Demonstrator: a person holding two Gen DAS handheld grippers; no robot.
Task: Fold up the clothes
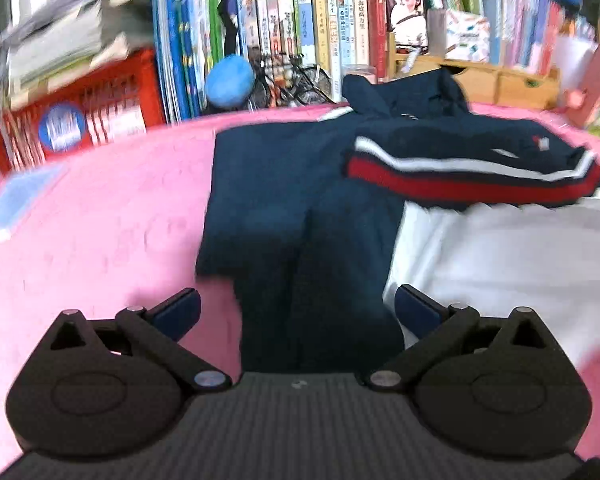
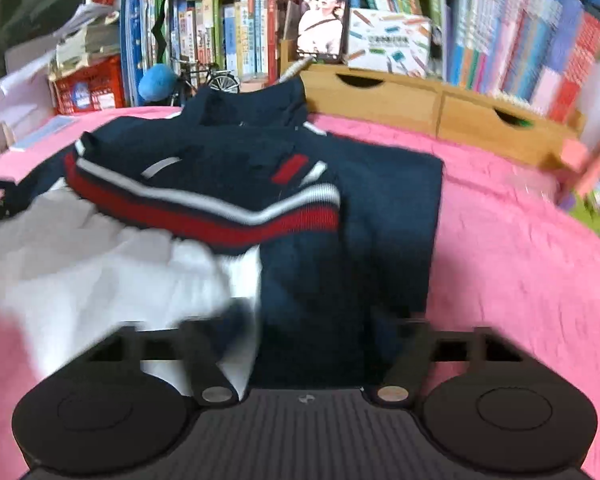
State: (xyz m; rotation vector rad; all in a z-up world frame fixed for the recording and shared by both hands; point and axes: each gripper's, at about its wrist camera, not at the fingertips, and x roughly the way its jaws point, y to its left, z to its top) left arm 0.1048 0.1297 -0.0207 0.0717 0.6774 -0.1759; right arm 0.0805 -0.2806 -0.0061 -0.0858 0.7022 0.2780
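A navy jacket with red and white stripes lies on the pink cover, its striped hem folded up over a white lining. My left gripper stands open low over the jacket's near navy edge, with nothing pinched between its fingers. In the right wrist view the same jacket spreads ahead, with the white lining on the left. My right gripper hovers at the near edge where navy cloth meets lining. Its blurred fingers stand apart with cloth lying flat between them.
The pink cover has bare room left of the jacket and to the right. Behind stand packed bookshelves, a red crate, a blue plush ball, a small model bicycle and wooden drawers.
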